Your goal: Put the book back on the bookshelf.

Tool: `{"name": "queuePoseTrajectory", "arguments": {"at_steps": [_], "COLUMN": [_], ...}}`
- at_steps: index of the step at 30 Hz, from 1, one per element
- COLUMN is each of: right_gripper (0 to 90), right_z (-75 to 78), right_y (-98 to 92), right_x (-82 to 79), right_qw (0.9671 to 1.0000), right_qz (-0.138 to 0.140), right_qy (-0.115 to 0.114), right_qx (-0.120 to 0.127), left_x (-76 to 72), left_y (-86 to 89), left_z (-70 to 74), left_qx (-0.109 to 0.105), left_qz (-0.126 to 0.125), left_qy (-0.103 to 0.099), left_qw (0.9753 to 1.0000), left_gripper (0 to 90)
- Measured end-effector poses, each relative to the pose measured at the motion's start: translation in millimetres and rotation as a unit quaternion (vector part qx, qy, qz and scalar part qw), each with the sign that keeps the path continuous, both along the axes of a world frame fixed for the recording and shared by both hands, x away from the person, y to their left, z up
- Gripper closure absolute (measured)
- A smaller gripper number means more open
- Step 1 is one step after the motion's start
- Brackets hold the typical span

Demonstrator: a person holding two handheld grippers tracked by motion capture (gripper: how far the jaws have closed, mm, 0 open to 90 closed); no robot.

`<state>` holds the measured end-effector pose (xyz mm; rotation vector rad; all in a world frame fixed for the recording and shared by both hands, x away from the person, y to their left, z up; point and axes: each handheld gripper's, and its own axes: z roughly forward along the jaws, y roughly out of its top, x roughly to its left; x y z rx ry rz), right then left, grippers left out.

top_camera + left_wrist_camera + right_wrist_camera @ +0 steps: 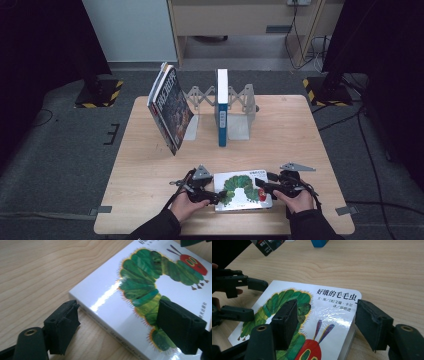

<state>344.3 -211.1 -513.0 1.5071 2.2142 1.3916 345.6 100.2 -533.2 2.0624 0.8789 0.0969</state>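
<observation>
Left gripper [212,195] sits at the near left corner of the caterpillar picture book [243,190], which lies flat, cover up, on the worktop [300,135] close to the person's edge. Its jaws stand apart: in the left gripper view [120,327] one jaw is down on the wood just outside the book's edge and the other rests over the cover, on the caterpillar's yellow-green tail end, so the corner of the book lies between them. Whether the jaws press on the book cannot be told; a gap shows between the outer jaw and the book's side.

Right gripper [261,186] is at the book's right end. Its jaws are also apart. In the right gripper view [325,325] one jaw lies over the cover on the green body above the red head, and the other stands just beyond the rounded corner, beside the thick page block, with the printed title between the two. The left gripper appears farther off in that view, at the book's far side.

Farther back on the worktop stands a metal book rack [240,107]. A blue book [222,107] is upright in it, and a dark-covered book [170,107] leans tilted at its left end, well apart from the picture book.
</observation>
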Motion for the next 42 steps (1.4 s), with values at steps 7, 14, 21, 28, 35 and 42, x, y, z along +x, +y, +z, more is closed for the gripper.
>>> {"name": "queuePoseTrajectory", "arguments": {"at_steps": [7, 14, 21, 28, 35, 42], "right_gripper": [34.9, 34.1, 34.6, 33.9, 33.6, 33.9], "right_z": [2.0, 2.5, -0.3, -9.6, -11.1, -3.5], "right_y": [2.3, 4.2, 3.0, 2.1, 2.4, -1.1], "right_x": [2.0, 6.6, 12.7, 11.8, 10.8, 8.6], "right_qw": [0.9999, 0.9998, 0.9999, 0.9996, 0.9995, 1.0000], "right_qz": [0.002, -0.003, -0.006, -0.001, 0.001, -0.002], "right_qy": [-0.008, -0.017, -0.010, 0.018, 0.021, 0.008], "right_qx": [-0.007, -0.011, -0.013, -0.020, -0.022, -0.001], "left_x": [0.0, 1.6, 5.6, 2.0, 0.7, 1.0], "left_y": [-0.5, -1.2, -2.8, -3.2, -3.6, -3.4], "left_z": [-0.5, -2.0, -1.9, -0.2, -1.9, -2.4], "left_qx": [-0.002, -0.007, -0.002, 0.017, 0.014, 0.006], "left_qz": [-0.003, -0.001, -0.001, -0.001, -0.003, -0.003], "left_qy": [-0.004, -0.009, -0.015, -0.015, -0.011, -0.008], "left_qw": [1.0000, 0.9999, 0.9999, 0.9998, 0.9998, 0.9999], "left_gripper": [13.8, 12.2, 13.2, 16.0, 14.4, 12.2]}}
